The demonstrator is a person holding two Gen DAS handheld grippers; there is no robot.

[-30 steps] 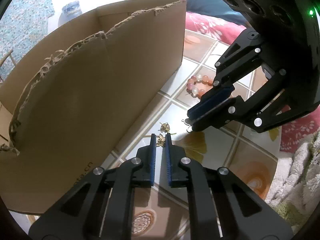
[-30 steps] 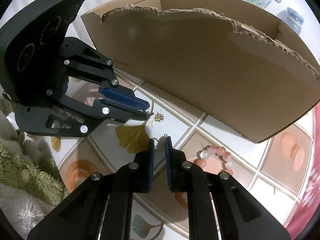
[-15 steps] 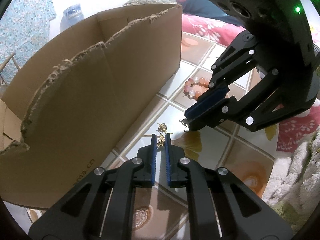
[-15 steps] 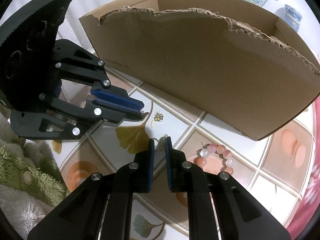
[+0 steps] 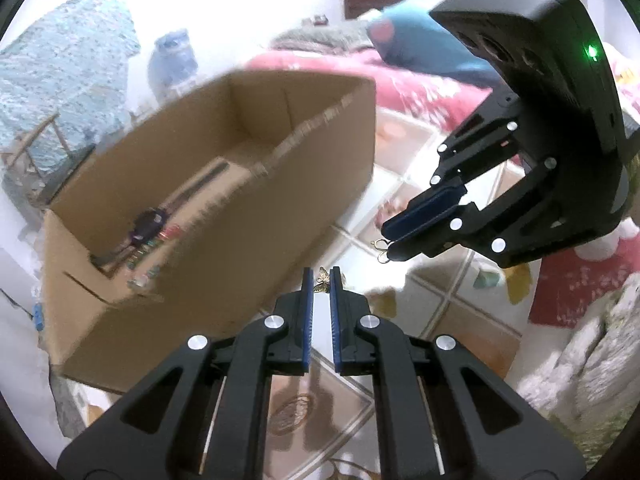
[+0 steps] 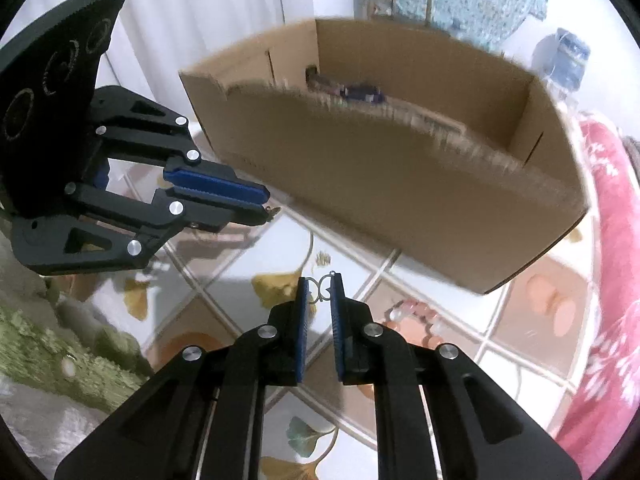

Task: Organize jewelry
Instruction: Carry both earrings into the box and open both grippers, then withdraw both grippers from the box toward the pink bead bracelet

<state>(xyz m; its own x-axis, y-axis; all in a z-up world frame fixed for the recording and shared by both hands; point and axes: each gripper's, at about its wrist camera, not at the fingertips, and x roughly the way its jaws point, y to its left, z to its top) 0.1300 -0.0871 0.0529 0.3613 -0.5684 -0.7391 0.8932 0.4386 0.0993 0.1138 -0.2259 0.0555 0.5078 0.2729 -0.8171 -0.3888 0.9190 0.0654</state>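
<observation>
My left gripper (image 5: 321,274) is shut on a small gold butterfly earring (image 5: 321,280), held above the floor beside the open cardboard box (image 5: 280,208). My right gripper (image 6: 319,284) is shut on a silver wire earring (image 6: 320,286), also lifted. Each gripper shows in the other's view: the right one (image 5: 390,250) with its earring hanging from the tips, the left one (image 6: 266,206) near the box's corner. The box (image 6: 400,184) holds dark jewelry (image 5: 146,226) along its bottom. A pink bead bracelet (image 6: 408,312) and a small gold piece (image 6: 323,258) lie on the tiled floor.
The floor is a glossy tile-patterned mat with leaf prints (image 6: 276,284). A red floral blanket (image 6: 612,280) lies at the right, a green fuzzy rug (image 6: 52,344) at the left. A water jug (image 5: 174,60) stands behind the box.
Both grippers have risen from the floor with their earrings, so the box's inside now shows. The views are motion-blurred. One gold piece stays on the floor.
</observation>
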